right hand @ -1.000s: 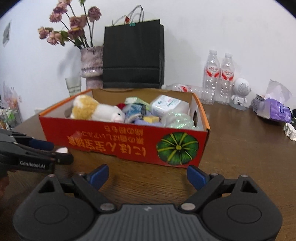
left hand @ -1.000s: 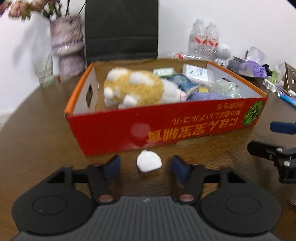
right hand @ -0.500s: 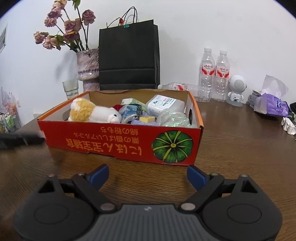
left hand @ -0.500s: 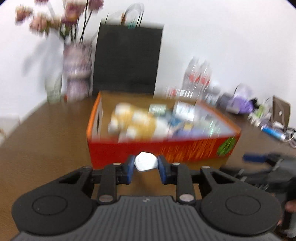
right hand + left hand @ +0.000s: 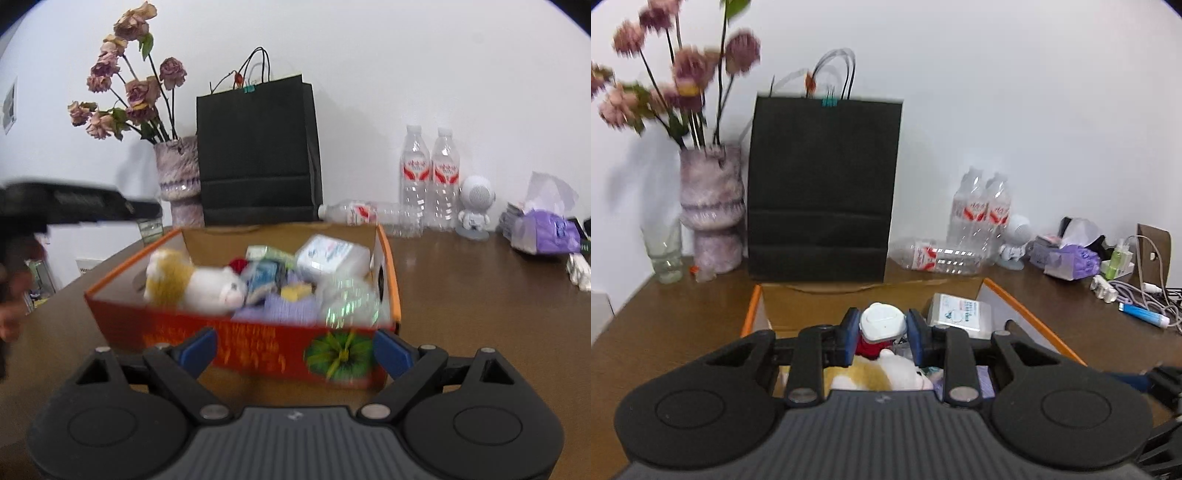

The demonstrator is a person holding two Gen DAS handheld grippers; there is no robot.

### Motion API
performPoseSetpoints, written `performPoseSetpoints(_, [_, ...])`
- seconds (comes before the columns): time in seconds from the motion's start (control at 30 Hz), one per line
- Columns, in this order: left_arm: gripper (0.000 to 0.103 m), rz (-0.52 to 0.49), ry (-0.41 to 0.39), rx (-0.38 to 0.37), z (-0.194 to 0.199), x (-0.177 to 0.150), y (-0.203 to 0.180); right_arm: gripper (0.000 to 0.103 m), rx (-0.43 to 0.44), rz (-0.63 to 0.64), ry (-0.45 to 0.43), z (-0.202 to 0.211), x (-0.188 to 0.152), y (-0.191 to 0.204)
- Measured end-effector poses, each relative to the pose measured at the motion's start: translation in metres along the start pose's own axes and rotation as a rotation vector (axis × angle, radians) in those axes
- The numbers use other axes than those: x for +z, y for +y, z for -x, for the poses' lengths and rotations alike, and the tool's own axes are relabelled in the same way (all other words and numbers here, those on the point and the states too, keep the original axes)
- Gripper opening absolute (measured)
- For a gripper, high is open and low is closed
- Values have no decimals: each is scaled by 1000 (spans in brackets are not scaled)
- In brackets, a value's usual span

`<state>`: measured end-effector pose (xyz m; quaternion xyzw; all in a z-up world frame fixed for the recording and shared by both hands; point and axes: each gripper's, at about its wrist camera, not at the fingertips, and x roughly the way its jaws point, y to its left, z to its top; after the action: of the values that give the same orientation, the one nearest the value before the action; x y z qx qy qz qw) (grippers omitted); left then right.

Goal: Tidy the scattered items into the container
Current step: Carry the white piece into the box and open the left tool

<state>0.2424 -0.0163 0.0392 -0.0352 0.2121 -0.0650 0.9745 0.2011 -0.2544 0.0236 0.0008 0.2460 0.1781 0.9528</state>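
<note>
Contact with the small white object (image 5: 882,325) is now established: a second ago it lay on the wooden table (image 5: 683,325) between spread jaws, just in front of the red cardboard box (image 5: 240,343), and it is now pinched between the blue pads (image 5: 851,334) of the left gripper (image 5: 882,332). It has also been lifted clear of the table and is carried above the open box, over the plush toy (image 5: 882,373) and the other things already stowed there. The pick is therefore judged done, and only the release into the box appears to remain for this item. The right gripper (image 5: 293,352) is held with its jaws spread wide and nothing between them, in front of the box's near wall, as it was a second ago. No other loose item is seen on the table in front of the box.
</note>
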Motion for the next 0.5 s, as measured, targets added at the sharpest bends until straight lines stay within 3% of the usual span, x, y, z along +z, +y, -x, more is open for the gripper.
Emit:
performPoseSetpoints(0.23, [30,28,97,10,-61,0,15,91,-18,18,20,-47,53,7])
performPoseSetpoints(0.43, [80,42,68,21,-64,0,25,91,-24,4,75,-88,66,15])
performPoseSetpoints(0.5, [103,27,47,50,-59,3,24,91,-30,1,86,-91,66,15])
